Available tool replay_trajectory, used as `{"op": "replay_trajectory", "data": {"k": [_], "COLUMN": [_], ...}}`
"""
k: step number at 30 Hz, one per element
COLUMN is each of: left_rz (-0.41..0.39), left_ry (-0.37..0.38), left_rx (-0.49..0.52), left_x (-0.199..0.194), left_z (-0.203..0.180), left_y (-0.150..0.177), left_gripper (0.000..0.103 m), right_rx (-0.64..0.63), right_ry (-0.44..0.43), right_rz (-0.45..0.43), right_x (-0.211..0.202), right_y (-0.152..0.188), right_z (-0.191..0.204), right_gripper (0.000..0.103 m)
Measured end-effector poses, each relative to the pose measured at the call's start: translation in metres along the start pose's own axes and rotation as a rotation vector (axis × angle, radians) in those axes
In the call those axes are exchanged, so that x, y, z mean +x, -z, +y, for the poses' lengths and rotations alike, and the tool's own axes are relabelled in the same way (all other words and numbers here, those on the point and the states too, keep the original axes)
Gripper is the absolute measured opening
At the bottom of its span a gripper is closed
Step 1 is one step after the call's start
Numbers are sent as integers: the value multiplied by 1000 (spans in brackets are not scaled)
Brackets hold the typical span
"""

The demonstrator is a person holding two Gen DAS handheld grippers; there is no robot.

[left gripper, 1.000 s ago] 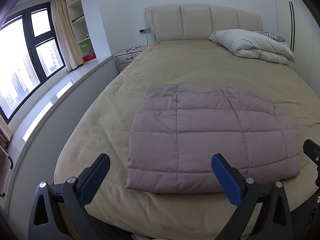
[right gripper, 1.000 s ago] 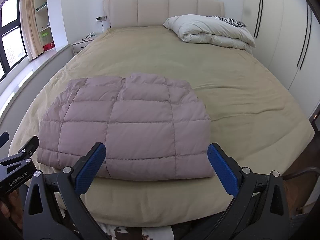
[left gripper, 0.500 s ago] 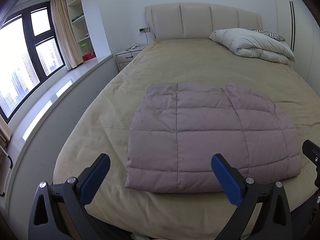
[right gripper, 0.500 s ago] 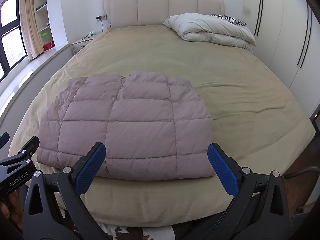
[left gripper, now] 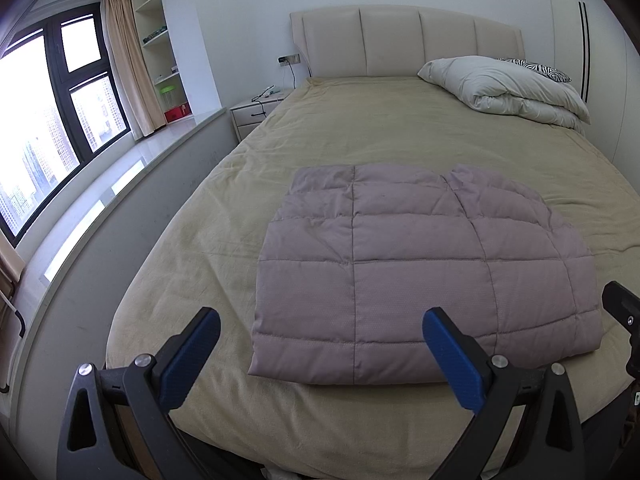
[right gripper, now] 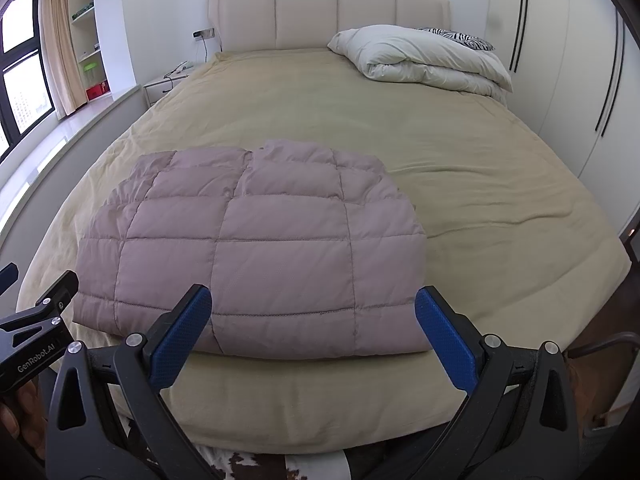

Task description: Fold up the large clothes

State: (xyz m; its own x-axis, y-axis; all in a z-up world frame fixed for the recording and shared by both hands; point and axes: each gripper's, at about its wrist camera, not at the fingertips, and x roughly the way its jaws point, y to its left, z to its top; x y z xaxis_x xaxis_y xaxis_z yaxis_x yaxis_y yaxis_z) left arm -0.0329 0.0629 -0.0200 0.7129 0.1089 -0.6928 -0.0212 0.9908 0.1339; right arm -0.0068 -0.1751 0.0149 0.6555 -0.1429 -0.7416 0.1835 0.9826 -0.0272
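Note:
A mauve quilted puffer jacket (left gripper: 424,264) lies folded into a flat rectangle near the foot of the bed (left gripper: 360,140); it also shows in the right wrist view (right gripper: 256,248). My left gripper (left gripper: 320,344) is open and empty, held short of the jacket's near left edge. My right gripper (right gripper: 312,328) is open and empty, held short of the jacket's near right edge. Neither gripper touches the jacket. The other gripper's tip shows at the edge of each view.
The bed has a tan cover (right gripper: 460,168) and a padded headboard (right gripper: 328,12). A folded white duvet (right gripper: 424,60) lies at the head on the right. A window ledge (left gripper: 92,208) and nightstand (left gripper: 256,112) run along the left; wardrobe doors (right gripper: 560,80) on the right.
Both grippers have drifted very slightly; the jacket sits a touch lower in the left view. Nothing was taken hold of or let go.

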Motion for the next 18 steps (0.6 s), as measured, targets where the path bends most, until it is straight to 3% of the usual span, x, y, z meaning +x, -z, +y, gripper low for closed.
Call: {"op": "replay_trajectory", "data": {"k": [18], "left_rz": [1], "left_ry": [1], "left_rx": [1], "left_x": [0], "left_z": [0], "left_y": [0], "left_gripper": [103], "right_rx": [-1], "right_ry": [-2], "right_rz": [4], "right_x": [0], "right_y": [1], "right_z": [0], "right_gripper": [103]}}
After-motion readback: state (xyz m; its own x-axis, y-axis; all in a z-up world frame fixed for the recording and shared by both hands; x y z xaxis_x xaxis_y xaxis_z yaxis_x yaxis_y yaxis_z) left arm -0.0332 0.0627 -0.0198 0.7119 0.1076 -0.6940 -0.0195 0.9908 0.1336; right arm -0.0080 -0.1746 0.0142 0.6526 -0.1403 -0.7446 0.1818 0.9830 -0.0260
